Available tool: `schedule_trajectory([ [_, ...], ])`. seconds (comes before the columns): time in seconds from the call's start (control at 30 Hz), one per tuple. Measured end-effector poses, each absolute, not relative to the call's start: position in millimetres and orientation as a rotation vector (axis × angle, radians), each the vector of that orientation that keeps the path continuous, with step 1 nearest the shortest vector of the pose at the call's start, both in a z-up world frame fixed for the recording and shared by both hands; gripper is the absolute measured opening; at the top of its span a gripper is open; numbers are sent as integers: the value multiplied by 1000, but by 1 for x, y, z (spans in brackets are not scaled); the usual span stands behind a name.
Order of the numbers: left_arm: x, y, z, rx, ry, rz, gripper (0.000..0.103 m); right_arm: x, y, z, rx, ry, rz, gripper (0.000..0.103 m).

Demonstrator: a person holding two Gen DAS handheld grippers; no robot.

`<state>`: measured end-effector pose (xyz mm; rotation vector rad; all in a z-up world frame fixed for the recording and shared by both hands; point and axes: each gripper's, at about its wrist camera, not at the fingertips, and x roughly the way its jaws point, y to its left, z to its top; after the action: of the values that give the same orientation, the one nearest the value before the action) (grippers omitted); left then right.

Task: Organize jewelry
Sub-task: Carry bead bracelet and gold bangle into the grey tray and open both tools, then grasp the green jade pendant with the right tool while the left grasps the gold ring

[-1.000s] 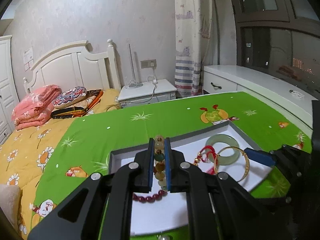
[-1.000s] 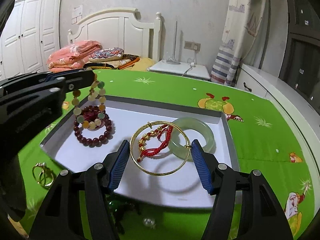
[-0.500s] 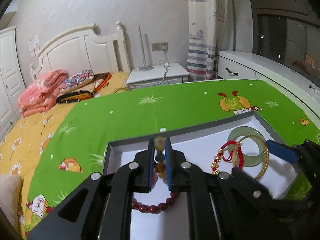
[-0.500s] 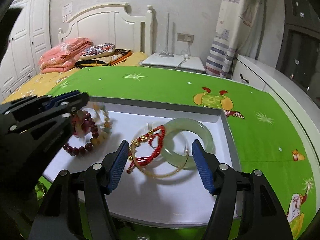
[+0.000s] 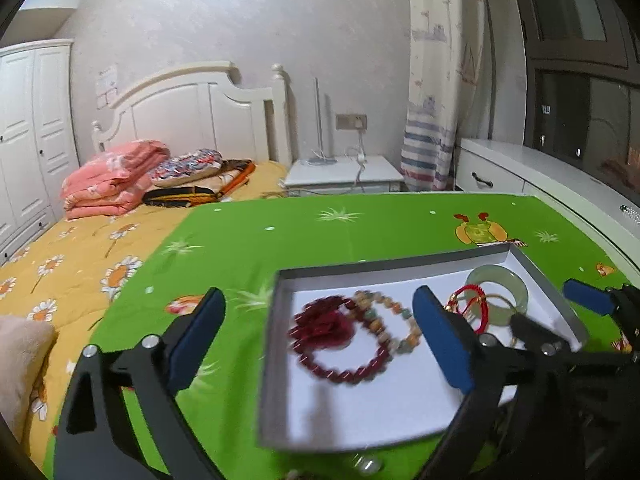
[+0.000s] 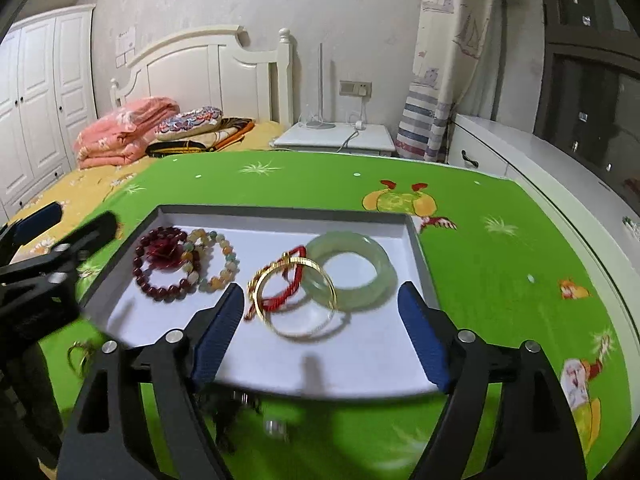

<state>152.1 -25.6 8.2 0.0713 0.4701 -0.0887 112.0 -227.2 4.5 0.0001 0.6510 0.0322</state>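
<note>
Jewelry lying in a tray (image 6: 416, 236) on the green bed cover.
Both tongs, left (image 5: 320, 340) and right (image 6: 320, 332), are gaping apart, holding nothing; the bead bracelets (image 6: 180, 264) are sitting at the tray's left, the jade bangle (image 6: 352, 266) at its right.

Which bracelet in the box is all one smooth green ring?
The jade bangle, at the right end of the box. The others are beads, red cord or gold.

One tray (image 6: 280, 213) holds five bracelets: two beaded (image 6: 166, 262), one jade bangle (image 6: 352, 270), one gold bangle (image 6: 298, 300), one red cord (image 6: 286, 286) (tangled through the gold). Two grippers (image 6: 320, 332).
</note>
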Motion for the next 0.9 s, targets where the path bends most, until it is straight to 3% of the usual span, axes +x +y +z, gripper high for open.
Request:
schedule_trajectory([
  [0.27, 77, 31, 6, 15, 349, -97, 94, 56, -241, -1, 33, 651, 44, 80],
  [0.9, 83, 87, -41, -65, 633, -58, 98, 20, -215, -38, -20, 732, 142, 76],
])
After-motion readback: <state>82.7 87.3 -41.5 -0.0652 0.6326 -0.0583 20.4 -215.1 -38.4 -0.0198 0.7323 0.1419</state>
